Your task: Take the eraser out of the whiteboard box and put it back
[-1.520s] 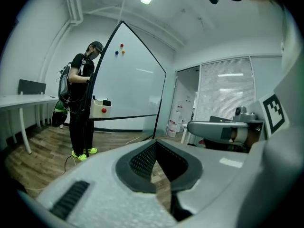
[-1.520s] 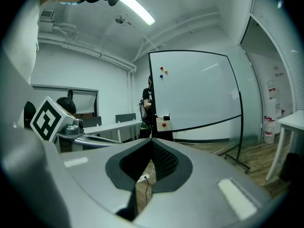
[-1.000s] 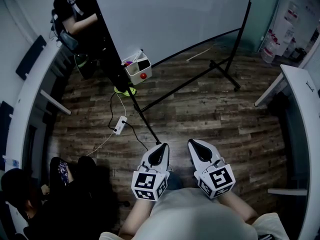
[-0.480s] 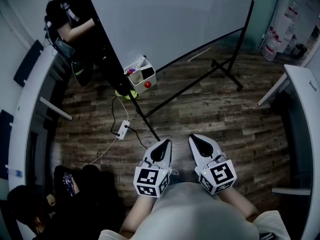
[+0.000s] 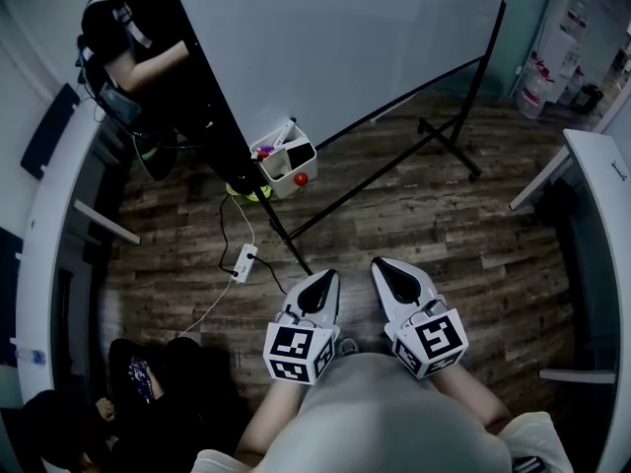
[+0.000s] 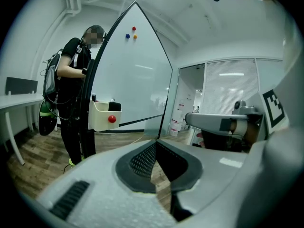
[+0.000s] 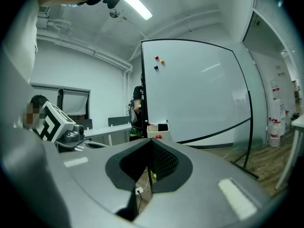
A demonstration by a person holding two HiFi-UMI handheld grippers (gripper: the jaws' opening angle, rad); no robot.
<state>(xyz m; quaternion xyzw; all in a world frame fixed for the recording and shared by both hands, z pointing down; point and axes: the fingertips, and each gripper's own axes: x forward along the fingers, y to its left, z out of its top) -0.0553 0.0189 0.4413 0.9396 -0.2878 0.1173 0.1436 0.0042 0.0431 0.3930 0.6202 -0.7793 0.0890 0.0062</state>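
Dark wood-plank flooring (image 5: 424, 225) ran under a large white whiteboard on a black wheeled stand (image 5: 335, 37), whose top edge was cut off in the head view. At the whiteboard's lower left corner hung a small white plastic box with a red knob on its front (image 5: 286, 170). Its contents were small and hard to make out. A dark block (image 5: 300, 153) sat inside it and was likely the eraser, with only its top showing above the rim. A person in dark clothing (image 5: 123, 37) stood at the whiteboard's left edge, partly hidden behind its frame. A white power strip (image 5: 244, 259) lay on the floor before the whiteboard.

Both grippers were held low and close to the wearer's body, well short of the whiteboard, side by side and pointing roughly toward it, with the forearms largely covered by the pale shirt. The left gripper (image 5: 319, 284) had its jaws clenched together on nothing. The right gripper (image 5: 385, 268) was likewise closed and empty.
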